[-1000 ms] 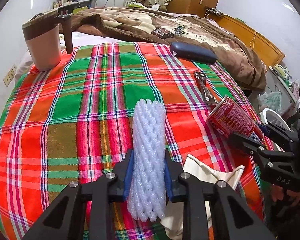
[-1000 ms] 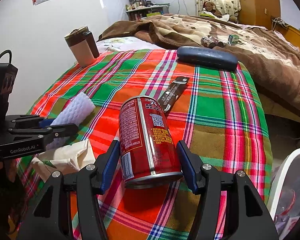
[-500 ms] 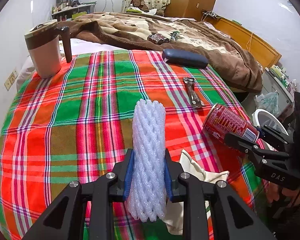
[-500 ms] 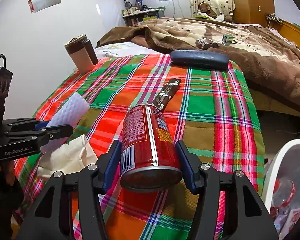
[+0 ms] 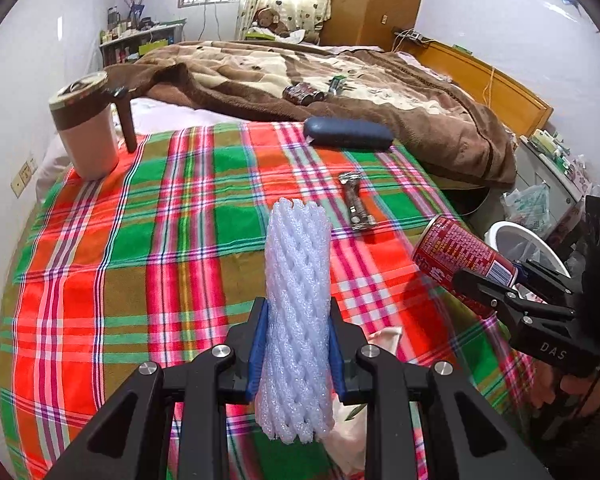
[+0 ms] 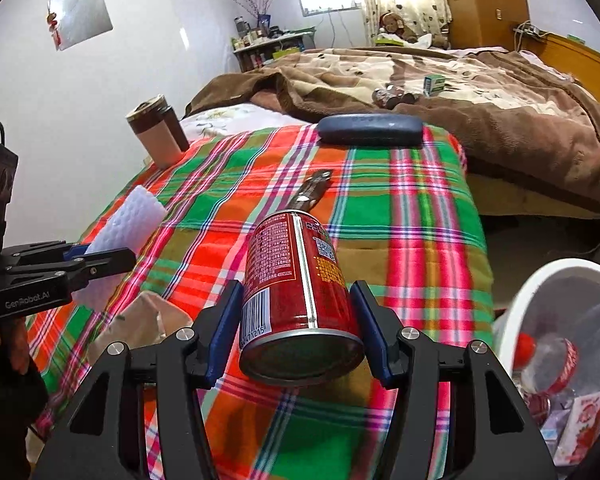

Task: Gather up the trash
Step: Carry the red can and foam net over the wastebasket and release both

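Can (image 6: 300, 300): clamped in right gripper (image 6: 296, 334); swing right, release squarely over white bin (image 6: 520, 300).
Foam net (image 5: 298, 320): left gripper (image 5: 298, 350) clamped on it; bin next.

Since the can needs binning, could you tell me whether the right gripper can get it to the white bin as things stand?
Probably yes: the right gripper holds the red can, and the white bin gapes alongside, unobstructed.
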Demonstrator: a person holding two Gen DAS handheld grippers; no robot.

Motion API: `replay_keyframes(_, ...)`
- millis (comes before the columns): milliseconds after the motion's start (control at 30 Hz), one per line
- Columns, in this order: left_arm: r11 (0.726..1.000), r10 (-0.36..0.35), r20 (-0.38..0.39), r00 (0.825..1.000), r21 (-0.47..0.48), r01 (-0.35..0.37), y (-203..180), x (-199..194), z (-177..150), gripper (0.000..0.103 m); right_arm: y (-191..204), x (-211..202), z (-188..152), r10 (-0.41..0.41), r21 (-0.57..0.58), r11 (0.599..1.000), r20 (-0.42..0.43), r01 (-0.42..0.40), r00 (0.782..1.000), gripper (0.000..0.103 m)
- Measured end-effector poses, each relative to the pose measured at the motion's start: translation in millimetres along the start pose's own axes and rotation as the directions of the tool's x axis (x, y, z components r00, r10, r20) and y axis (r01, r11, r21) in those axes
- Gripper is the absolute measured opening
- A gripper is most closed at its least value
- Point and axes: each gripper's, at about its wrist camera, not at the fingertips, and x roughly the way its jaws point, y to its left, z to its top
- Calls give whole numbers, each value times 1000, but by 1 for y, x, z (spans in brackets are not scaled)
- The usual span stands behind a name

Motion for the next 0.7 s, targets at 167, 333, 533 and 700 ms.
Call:
replay_keyframes(167,1000,-18,20,1000,25,18,-19,-10,1,27,-13,-16,-4,-10,27,1000,21,9,1000,57)
replay_keyframes(333,998,-38,31,999,60,37,-44,-17,3,27,-24,-33,-7,-28,43,999,46,26,999,57)
replay_keyframes(533,992,-56,42,998,117,51,-81,-22,1,27,-44,-55,-12,-67,76,995,74,62,995,57)
replay_keyframes(700,984,-79,48,996,163,71,-113,-23,0,27,-60,-73,-19,-100,104,991,97,90,990,57)
